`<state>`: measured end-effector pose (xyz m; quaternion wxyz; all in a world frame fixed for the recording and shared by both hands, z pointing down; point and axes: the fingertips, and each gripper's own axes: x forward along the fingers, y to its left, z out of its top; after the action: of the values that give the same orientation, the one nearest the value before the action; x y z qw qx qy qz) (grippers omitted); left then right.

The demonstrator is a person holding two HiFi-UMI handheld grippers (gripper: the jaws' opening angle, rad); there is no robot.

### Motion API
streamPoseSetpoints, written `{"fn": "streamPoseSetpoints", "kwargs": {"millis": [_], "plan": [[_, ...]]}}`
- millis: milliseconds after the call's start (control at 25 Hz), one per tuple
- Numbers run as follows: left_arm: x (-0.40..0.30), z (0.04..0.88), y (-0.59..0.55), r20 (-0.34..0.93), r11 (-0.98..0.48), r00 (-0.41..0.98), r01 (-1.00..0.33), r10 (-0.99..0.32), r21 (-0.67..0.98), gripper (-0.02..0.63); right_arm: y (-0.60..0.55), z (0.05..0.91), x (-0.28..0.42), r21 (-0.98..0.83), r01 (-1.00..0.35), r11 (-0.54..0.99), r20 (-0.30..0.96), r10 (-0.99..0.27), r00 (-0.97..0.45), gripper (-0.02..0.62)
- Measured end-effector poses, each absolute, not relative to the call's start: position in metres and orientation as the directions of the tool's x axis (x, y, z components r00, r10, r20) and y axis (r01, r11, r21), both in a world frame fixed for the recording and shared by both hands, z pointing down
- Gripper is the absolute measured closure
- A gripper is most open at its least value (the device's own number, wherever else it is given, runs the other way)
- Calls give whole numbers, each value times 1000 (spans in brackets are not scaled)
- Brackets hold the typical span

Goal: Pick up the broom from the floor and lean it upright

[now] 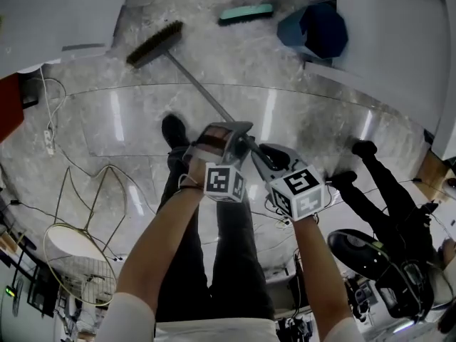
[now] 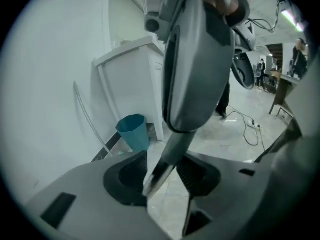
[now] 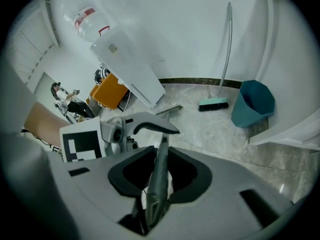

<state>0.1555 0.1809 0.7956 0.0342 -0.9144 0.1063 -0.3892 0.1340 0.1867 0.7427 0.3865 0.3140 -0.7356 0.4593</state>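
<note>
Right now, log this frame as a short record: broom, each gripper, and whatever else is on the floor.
broom: brush end low by the white furniture, handle slanting up to both grippers
left gripper: open, handle between its jaws with a gap on one side
right gripper: shut on the handle
second broom: teal head, standing against the wall
bin: teal, beside the second broom
task state: broom not yet leaned upright
</note>
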Motion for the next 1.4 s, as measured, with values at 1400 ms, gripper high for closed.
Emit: {"fn": "streamPoseSetpoints", "kwargs": {"millis": [1400], "plan": [[30,660,6,638,-943,697,-287,-327,-169,529,25,533,36,-403,-813,420,622,-526,-580,445]]}}
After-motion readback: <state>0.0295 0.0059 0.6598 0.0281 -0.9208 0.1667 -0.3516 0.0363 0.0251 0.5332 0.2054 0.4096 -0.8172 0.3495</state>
